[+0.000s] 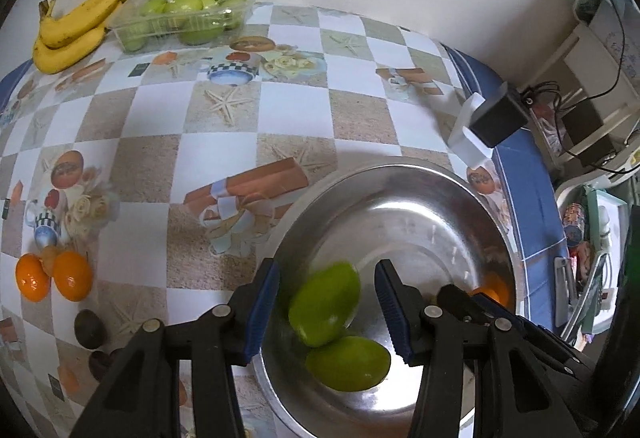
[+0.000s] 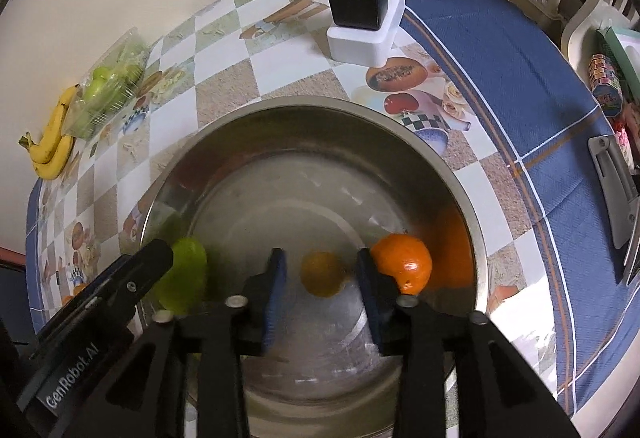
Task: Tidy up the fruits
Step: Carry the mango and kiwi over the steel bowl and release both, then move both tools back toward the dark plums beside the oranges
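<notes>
A steel bowl (image 1: 400,173) sits on the checkered tablecloth. My left gripper (image 1: 328,302) is open above its left side. A blurred green mango (image 1: 324,308) is in the gap between the jaws, touching neither; a second green mango (image 1: 348,362) lies below it in the bowl. My right gripper (image 2: 322,286) is open over the same bowl (image 2: 320,105). A blurred orange fruit (image 2: 322,274) is between its jaws, untouched. Another orange (image 2: 402,264) lies by the right jaw. A green mango (image 2: 184,274) shows at the left.
Bananas (image 1: 76,25) and a clear tray of green fruit (image 1: 188,11) lie at the far edge. Two oranges (image 1: 54,276) and dark fruits (image 1: 90,330) lie at the left. A black charger on a white block (image 2: 360,9) stands behind the bowl.
</notes>
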`<action>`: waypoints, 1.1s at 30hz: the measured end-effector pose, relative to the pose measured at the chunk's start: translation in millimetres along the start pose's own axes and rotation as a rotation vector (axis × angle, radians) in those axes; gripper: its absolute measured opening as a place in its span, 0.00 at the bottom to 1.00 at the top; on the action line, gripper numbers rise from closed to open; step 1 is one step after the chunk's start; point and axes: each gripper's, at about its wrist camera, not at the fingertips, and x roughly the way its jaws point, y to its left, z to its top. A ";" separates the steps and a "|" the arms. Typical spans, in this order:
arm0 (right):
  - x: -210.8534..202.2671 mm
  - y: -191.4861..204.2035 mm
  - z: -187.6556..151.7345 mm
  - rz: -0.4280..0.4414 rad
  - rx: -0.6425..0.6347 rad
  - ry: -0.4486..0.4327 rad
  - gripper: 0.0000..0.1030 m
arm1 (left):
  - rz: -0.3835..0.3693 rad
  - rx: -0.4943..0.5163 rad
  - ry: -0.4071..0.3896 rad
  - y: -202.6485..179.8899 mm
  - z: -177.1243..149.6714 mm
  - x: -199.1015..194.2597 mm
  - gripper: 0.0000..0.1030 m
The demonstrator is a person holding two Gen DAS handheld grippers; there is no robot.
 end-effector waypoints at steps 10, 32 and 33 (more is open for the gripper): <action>-20.5 2.6 0.1 0.000 -0.006 -0.050 0.47 | 0.100 -0.045 -0.031 24.7 -0.2 -28.3 0.55; -10.1 42.8 -11.6 -0.016 -0.157 -0.043 0.99 | 0.365 -0.328 -0.035 164.8 -40.7 -53.9 1.00; -9.9 43.9 -12.4 -0.008 -0.158 -0.040 0.99 | 0.363 -0.331 -0.037 166.8 -41.9 -55.6 1.00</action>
